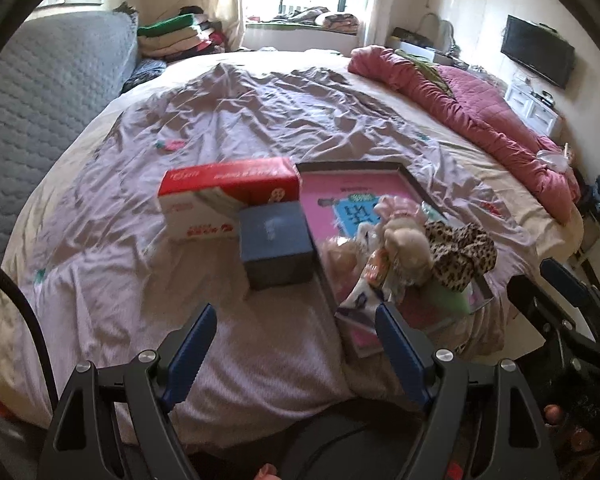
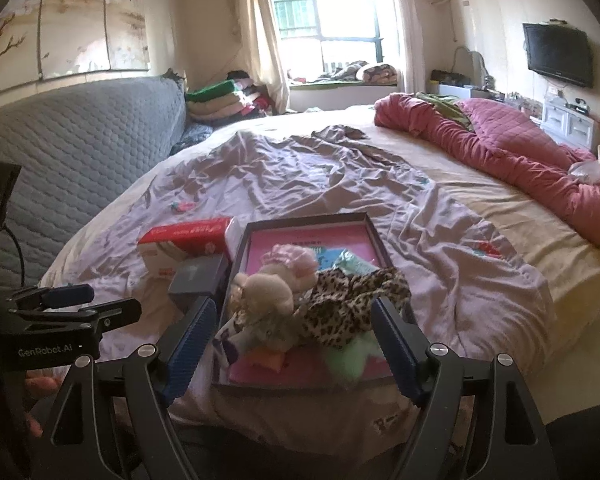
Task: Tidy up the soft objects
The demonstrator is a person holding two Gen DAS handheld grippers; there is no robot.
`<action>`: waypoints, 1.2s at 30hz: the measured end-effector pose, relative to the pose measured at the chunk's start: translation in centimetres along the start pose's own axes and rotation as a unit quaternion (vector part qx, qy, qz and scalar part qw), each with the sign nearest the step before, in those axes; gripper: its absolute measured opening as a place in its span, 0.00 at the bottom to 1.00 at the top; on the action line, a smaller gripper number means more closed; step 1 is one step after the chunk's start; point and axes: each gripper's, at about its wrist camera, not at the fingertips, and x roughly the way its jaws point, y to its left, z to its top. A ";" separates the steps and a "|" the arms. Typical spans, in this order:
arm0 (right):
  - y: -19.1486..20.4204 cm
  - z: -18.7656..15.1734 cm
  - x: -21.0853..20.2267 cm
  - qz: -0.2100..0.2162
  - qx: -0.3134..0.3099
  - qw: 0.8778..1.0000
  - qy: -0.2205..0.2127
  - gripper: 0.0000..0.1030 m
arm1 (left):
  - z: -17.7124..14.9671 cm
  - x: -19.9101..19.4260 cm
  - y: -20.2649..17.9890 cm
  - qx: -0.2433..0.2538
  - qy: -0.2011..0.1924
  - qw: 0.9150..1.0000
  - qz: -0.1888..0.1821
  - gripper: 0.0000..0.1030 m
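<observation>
From the left wrist camera, the left gripper [image 1: 296,332] has its blue-padded fingers [image 1: 192,348] spread wide apart with nothing between them but the wrinkled lilac sheet [image 1: 260,120] of the bed [image 1: 480,168]. The pile of soft things [image 1: 416,252] lies ahead and to the right of the fingers, in a shallow dark-rimmed tray [image 1: 420,188] with a pink printed bottom. In the pile are a beige plush toy [image 1: 408,248], a leopard-print cloth [image 1: 460,256] to its right, a pink frilly piece [image 1: 396,208] behind it and a pale green fluffy item [image 1: 448,300] near the tray's front corner. The right finger's tip sits just in front of the pile's near edge; whether it touches is unclear. A dark blue box [image 1: 276,244] stands just left of the tray, straight ahead of the gap between the fingers, and a red and white box [image 1: 228,196] lies behind it. The other gripper shows at the right edge.

From the right wrist camera, the right gripper [image 2: 292,320] also has its fingers [image 2: 396,344] set wide apart and clamped on nothing. The pile [image 2: 312,300] in the tray [image 2: 308,220] lies directly ahead, framed between the two fingertips. The plush toy [image 2: 264,292] sits toward the left finger, the leopard cloth [image 2: 356,304] toward the right one, and the green item [image 2: 352,356] at the tray's near edge. The left gripper [image 2: 60,300] hovers at the left, over the sheet beside the blue box [image 2: 200,276]. A rolled pink quilt [image 2: 500,148] lies across the far side of the bed.
</observation>
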 end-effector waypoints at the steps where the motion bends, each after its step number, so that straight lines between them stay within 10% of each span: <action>1: 0.1 -0.2 -0.1 0.002 -0.002 1.000 0.001 0.79 | -0.3 0.0 0.1 0.000 0.002 1.000 0.003 0.79; 36: 1.2 -3.3 -0.2 0.008 0.012 0.999 0.035 0.81 | -4.1 -0.2 -0.7 -0.004 0.021 0.999 0.026 0.79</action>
